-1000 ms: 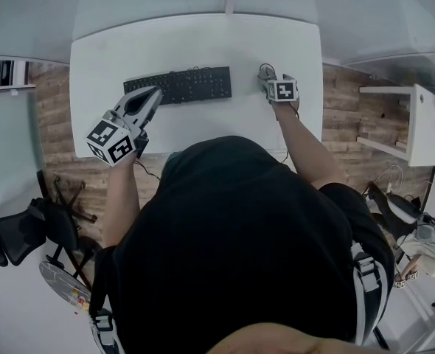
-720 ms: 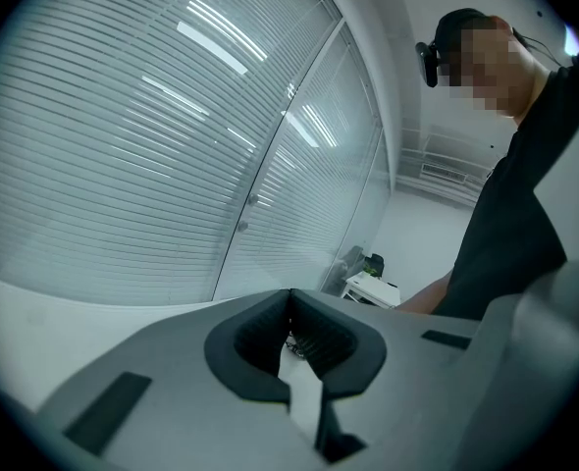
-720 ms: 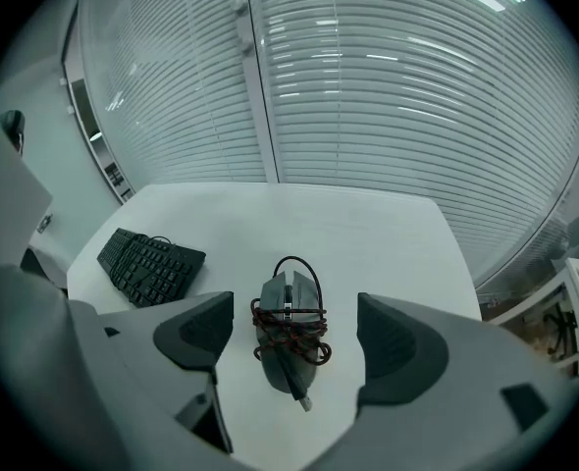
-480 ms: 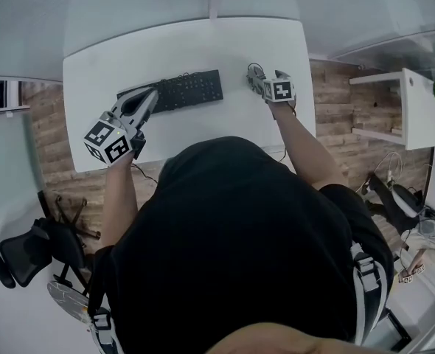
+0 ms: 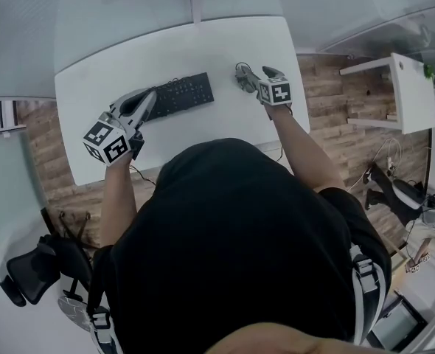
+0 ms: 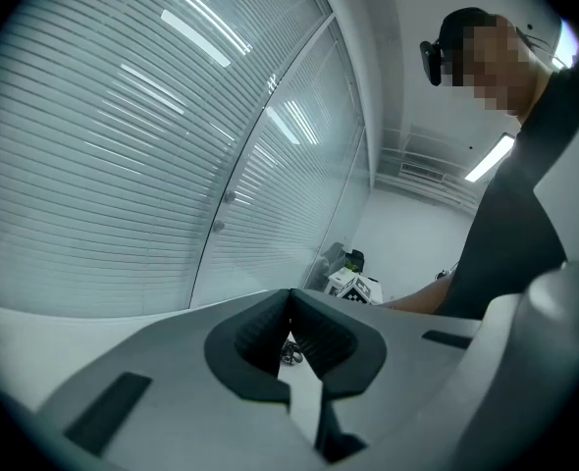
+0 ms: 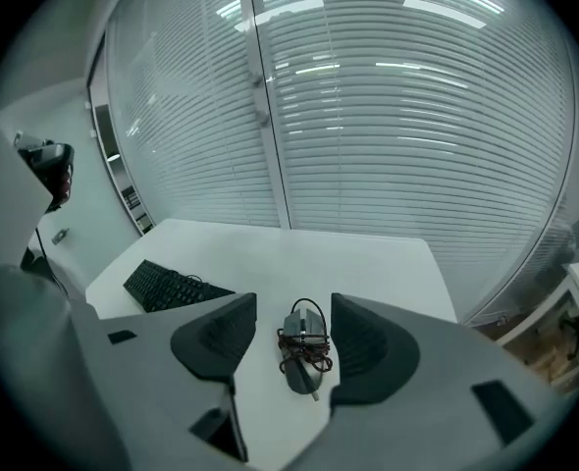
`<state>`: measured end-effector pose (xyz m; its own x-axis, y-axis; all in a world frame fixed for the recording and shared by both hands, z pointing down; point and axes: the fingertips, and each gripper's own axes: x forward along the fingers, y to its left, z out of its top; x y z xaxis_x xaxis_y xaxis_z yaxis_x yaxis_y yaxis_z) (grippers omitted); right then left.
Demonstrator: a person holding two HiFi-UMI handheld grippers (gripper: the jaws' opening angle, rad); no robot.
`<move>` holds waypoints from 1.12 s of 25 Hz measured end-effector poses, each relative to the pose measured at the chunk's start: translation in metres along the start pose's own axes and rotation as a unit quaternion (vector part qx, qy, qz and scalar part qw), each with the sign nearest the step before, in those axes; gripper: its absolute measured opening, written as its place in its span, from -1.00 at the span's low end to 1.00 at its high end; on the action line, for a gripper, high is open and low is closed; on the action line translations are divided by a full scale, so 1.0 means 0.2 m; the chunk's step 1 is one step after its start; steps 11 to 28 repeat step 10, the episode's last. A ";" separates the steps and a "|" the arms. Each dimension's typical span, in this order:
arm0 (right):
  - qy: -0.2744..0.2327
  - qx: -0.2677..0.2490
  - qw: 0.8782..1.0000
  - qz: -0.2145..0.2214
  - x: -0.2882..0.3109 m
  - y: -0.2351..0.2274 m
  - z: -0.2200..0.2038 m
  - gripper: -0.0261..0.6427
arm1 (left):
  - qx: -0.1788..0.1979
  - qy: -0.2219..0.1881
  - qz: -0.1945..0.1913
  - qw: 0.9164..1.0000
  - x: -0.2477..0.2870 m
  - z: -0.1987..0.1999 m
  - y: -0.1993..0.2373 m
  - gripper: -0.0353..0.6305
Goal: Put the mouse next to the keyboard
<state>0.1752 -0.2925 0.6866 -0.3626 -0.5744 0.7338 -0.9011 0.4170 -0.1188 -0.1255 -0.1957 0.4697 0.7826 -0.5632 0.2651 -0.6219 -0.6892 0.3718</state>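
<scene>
Right gripper (image 7: 292, 307): jaws closing round mouse (image 7: 304, 353)
Jaws have just narrowed, pads clear of the grey, cord-wound mouse on the smooth white bench (image 5: 166, 50), apart from the black keyboard (image 5: 177, 94); left gripper (image 6: 289, 314) stays over the keyboard's end, jaws together.

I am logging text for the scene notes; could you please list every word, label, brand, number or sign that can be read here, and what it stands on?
No text can be read in any view.
keyboard: key legends too small to read.
left marker cube and right marker cube: black-and-white square patterns only, no letters or digits.
mouse: no brand or label can be made out.
</scene>
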 end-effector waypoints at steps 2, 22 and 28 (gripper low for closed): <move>-0.018 0.004 1.000 0.000 -0.05 0.00 0.04 -0.18 | 0.003 0.001 -0.005 1.000 0.02 0.01 -0.01 -0.83; -0.068 0.017 0.997 0.008 -0.26 0.04 0.19 -0.37 | 0.011 0.009 -0.028 1.000 0.10 0.02 -0.06 -0.83; -0.068 0.017 0.997 0.008 -0.26 0.04 0.19 -0.37 | 0.011 0.009 -0.028 1.000 0.10 0.02 -0.06 -0.83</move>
